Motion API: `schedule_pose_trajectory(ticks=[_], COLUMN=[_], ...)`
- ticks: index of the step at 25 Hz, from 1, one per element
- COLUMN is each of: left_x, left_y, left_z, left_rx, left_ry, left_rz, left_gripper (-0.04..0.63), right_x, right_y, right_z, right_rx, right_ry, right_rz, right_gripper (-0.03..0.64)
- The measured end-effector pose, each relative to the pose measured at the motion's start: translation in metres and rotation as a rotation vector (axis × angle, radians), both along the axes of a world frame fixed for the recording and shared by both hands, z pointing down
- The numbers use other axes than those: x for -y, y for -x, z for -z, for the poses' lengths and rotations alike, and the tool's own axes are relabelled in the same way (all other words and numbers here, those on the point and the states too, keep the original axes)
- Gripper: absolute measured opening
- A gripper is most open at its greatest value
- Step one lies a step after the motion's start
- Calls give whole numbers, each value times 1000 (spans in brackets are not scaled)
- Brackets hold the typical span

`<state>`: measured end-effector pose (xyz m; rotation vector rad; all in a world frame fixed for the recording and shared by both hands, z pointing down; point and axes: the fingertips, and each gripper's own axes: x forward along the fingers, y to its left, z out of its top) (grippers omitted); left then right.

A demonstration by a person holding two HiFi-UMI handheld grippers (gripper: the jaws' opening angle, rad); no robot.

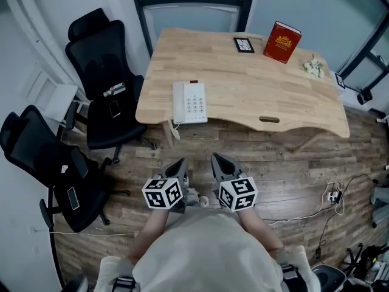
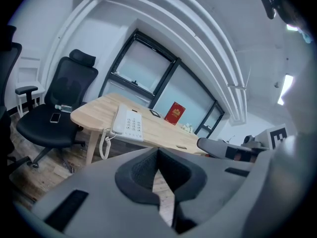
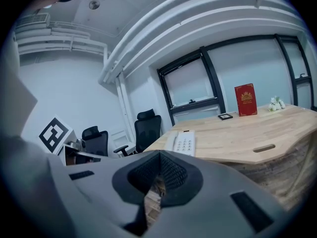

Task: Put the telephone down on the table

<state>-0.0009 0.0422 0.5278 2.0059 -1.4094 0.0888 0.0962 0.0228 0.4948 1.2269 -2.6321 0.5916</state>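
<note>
Both tongs, left gripper (image 1: 179, 165) and right gripper (image 1: 218, 160), sit pressed together, empty; phone (image 1: 190, 102) already rests on table (image 1: 255, 90), so best keep clear.

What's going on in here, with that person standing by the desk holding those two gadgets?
A person stands in front of a wooden table, holding a left gripper and a right gripper. Both have their jaws shut on nothing and are held short of the table. The white telephone lies on the table near its front edge, and nothing touches it.
</note>
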Motion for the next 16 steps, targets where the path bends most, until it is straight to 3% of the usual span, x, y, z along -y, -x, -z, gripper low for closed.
schedule_pose_trajectory(ticks=[16], left_x=[-1], left_y=[-3], left_z=[-6], left_rx=[-23], left_ry=[19], left_rz=[1], left_gripper=[20], right_x=[2], right_y=[2], right_z=[-2], right_rx=[7], right_ry=[0], right_rz=[7], right_gripper=[19])
